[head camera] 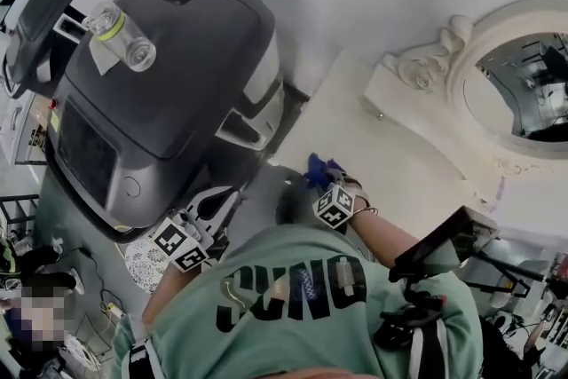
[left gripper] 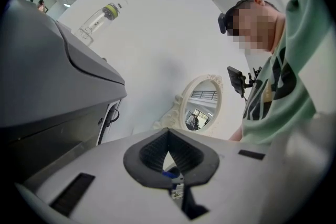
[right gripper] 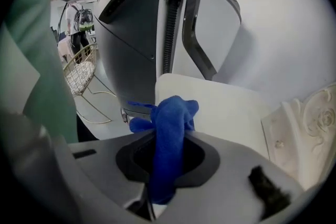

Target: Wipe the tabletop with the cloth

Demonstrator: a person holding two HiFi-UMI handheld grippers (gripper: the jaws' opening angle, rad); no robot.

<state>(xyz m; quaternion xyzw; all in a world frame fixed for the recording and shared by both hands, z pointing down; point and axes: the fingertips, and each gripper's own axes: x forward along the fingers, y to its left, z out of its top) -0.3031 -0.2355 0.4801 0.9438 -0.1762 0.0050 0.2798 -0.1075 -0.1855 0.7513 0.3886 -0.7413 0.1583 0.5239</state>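
A blue cloth point(right gripper: 170, 118) is bunched between the jaws of my right gripper point(right gripper: 168, 140), which is shut on it. In the head view that cloth point(head camera: 318, 171) hangs at the near left corner of the white tabletop point(head camera: 390, 155), with the right gripper point(head camera: 323, 184) just over the table's edge. The tabletop point(right gripper: 220, 107) stretches ahead of the cloth. My left gripper point(head camera: 222, 201) is held low to the left, off the table and in front of the grey machine. Its jaws point(left gripper: 168, 136) meet at the tips with nothing between them.
A big grey machine point(head camera: 169, 84) stands against the table's left side, with a clear bottle point(head camera: 120, 35) lying on top. A white ornate mirror point(head camera: 524, 84) leans at the table's right. A wire basket point(right gripper: 81, 68) sits on the floor behind.
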